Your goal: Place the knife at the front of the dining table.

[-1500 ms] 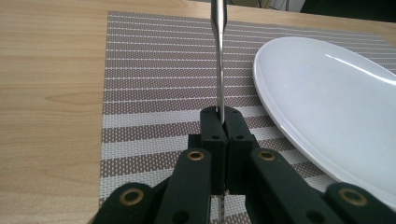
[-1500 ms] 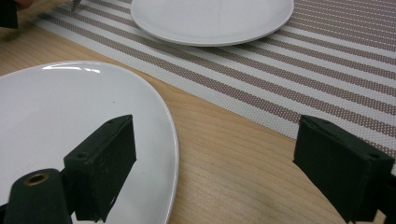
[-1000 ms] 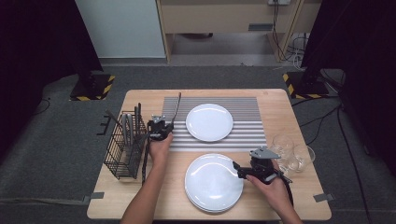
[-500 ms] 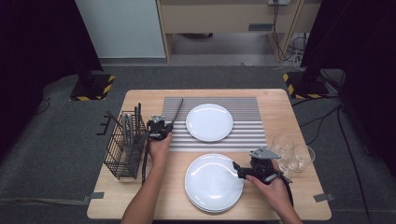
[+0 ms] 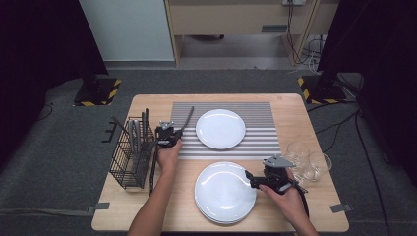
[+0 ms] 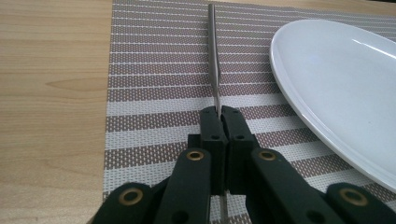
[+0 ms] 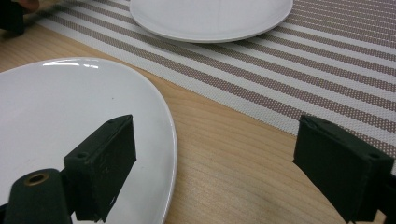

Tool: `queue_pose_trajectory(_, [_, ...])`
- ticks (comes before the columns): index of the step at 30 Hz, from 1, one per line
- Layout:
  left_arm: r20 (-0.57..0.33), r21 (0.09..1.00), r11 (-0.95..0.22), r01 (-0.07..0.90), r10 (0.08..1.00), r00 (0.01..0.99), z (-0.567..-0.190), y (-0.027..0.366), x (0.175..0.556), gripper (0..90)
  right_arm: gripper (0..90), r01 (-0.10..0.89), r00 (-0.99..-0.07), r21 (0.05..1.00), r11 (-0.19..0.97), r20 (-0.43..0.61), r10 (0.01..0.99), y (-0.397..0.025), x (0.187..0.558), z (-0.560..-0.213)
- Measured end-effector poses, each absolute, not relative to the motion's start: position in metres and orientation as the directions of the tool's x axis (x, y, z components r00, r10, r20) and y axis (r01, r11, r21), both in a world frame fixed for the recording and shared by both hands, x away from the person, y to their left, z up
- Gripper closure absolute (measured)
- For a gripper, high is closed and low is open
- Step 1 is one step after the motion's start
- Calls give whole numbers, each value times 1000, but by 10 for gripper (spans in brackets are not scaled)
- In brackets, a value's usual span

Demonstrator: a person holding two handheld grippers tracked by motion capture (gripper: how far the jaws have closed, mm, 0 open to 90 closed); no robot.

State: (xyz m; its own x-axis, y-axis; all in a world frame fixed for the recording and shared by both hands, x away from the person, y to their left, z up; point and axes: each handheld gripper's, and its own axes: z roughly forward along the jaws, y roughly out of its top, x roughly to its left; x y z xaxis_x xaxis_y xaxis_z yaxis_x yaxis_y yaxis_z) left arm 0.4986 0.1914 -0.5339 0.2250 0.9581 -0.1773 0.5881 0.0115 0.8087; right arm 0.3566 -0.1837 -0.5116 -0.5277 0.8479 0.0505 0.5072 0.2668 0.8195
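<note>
Two grippers work over a wooden table point(image 5: 147, 211), and most of its far half is covered by a striped mat point(image 5: 255, 140). On the mat lies a white plate point(image 5: 220, 129); nearer the person, on bare wood, sits a stack of plates point(image 5: 223, 192). A wire rack point(image 5: 132, 152) stands at the table's left edge with cutlery upright in it, and two glasses point(image 5: 307, 160) stand close together at the right edge, past the mat's corner.

At the mat's left border the left gripper point(image 6: 219, 112) has its jaws pressed together on a knife point(image 6: 214, 60). From the left gripper view, the thin metal piece runs straight ahead from between the jaws, low over the mat's stripes and just left of the plate's rim, not touching it. In the high view the knife point(image 5: 187, 118) slants from the gripper toward the mat's far left corner; whether it rests on the mat or hangs just above cannot be told.

At the stack's right rim the right gripper point(image 7: 215, 158) has its jaws spread wide and holds nothing. In its own view one jaw stands over the top plate's edge, the other over bare wood near the mat's border.
</note>
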Motion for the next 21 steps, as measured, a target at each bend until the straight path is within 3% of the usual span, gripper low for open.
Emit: queue_pose_trajectory(21, [-167,787,15,617,968,189,-535,195,499,880,133,511,-528,817,266,54,847,-184,357,-513])
